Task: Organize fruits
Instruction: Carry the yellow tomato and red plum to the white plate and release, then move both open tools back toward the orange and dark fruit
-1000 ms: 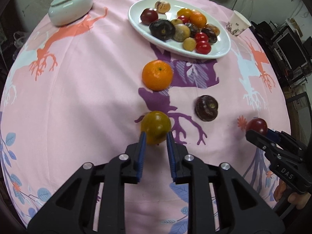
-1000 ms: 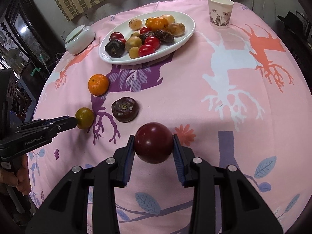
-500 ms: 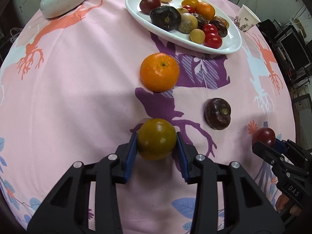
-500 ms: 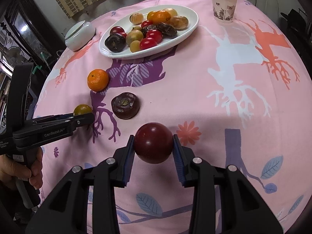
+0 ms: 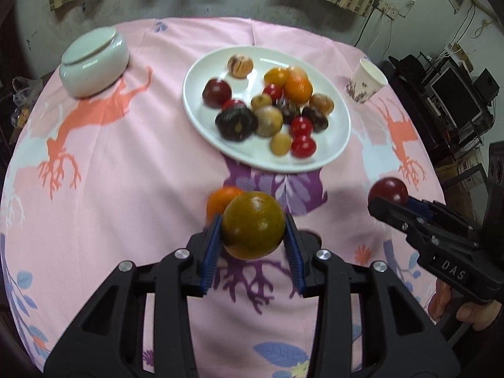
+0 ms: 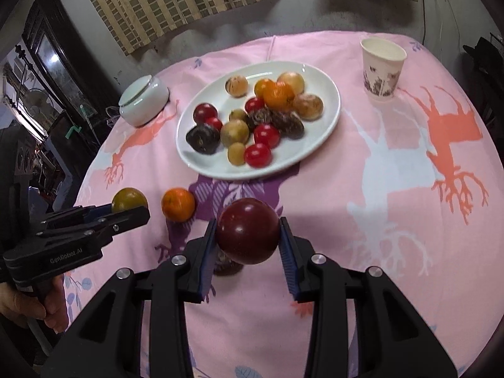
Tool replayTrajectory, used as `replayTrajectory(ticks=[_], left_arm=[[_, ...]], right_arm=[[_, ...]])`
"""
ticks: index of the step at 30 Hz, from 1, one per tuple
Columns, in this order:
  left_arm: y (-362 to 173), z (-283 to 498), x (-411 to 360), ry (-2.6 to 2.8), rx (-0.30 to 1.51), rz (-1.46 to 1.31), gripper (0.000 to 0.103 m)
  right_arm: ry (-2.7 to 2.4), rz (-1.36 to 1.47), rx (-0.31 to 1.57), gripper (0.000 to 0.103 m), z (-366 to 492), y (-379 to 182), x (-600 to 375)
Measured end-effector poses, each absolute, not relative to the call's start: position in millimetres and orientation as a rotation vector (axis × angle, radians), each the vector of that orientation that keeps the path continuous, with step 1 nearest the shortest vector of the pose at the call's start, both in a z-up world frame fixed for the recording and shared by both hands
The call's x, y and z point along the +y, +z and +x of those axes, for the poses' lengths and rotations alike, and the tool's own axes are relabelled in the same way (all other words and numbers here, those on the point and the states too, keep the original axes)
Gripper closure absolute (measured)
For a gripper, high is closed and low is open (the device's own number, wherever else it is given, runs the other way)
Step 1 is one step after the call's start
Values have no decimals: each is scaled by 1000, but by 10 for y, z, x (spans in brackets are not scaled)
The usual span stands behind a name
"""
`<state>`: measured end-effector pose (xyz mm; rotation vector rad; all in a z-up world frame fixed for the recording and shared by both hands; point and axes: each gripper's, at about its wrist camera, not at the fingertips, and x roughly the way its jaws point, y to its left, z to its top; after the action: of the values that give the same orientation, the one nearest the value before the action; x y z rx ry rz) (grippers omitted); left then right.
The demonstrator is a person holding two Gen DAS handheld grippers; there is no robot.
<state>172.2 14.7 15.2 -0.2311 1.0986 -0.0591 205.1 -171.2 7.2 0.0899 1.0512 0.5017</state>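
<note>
My left gripper is shut on a greenish-brown round fruit and holds it above the pink cloth; it also shows in the right wrist view. My right gripper is shut on a dark red plum, also lifted; the plum shows in the left wrist view. A white oval plate holds several fruits. An orange mandarin lies on the cloth before the plate. A dark purple fruit lies mostly hidden under the plum.
A white lidded jar stands at the back left. A paper cup stands at the back right. The round table's pink cloth drops off at the edges. Dark furniture and electronics surround the table.
Both grippers have risen from the cloth with their fruits and tilted up towards the plate. The left gripper closed fully on the greenish-brown fruit and lifted it.
</note>
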Motion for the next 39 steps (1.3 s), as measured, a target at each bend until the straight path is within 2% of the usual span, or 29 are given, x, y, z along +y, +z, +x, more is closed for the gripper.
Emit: replayTrajectory(ticks=[7, 17, 18, 19, 20, 22, 23, 24, 27, 30, 39], left_arm=[[223, 2234, 142, -47, 1071, -206, 64], [126, 2857, 224, 22, 1072, -196, 64], [118, 2886, 235, 34, 1075, -199, 60], [126, 2909, 246, 45, 1074, -202, 40], [153, 2914, 260, 69, 1064, -199, 34], [220, 2870, 311, 91, 1017, -204, 29], [241, 2847, 337, 88, 1005, -214, 25], [250, 2827, 364, 93, 1004, -223, 23], [268, 2722, 409, 118, 1015, -223, 23], [273, 2529, 432, 136, 1010, -202, 17], [59, 1805, 505, 169, 1108, -216, 16]], right_arm=[[493, 94, 981, 65, 2644, 264, -1533], [433, 59, 1036, 64, 3224, 23, -1276], [415, 54, 1045, 63, 3255, 9, -1269], [389, 60, 1047, 61, 3282, 1, -1280], [380, 78, 1048, 56, 3293, 5, -1305], [374, 178, 1022, 39, 3269, 48, -1459], [376, 230, 999, 26, 3248, 63, -1535], [377, 265, 985, 20, 3229, 73, -1598], [379, 289, 999, 19, 3119, 80, -1724], [379, 288, 1034, 19, 2931, 39, -1824], [356, 282, 1150, 18, 2159, -223, -2021]])
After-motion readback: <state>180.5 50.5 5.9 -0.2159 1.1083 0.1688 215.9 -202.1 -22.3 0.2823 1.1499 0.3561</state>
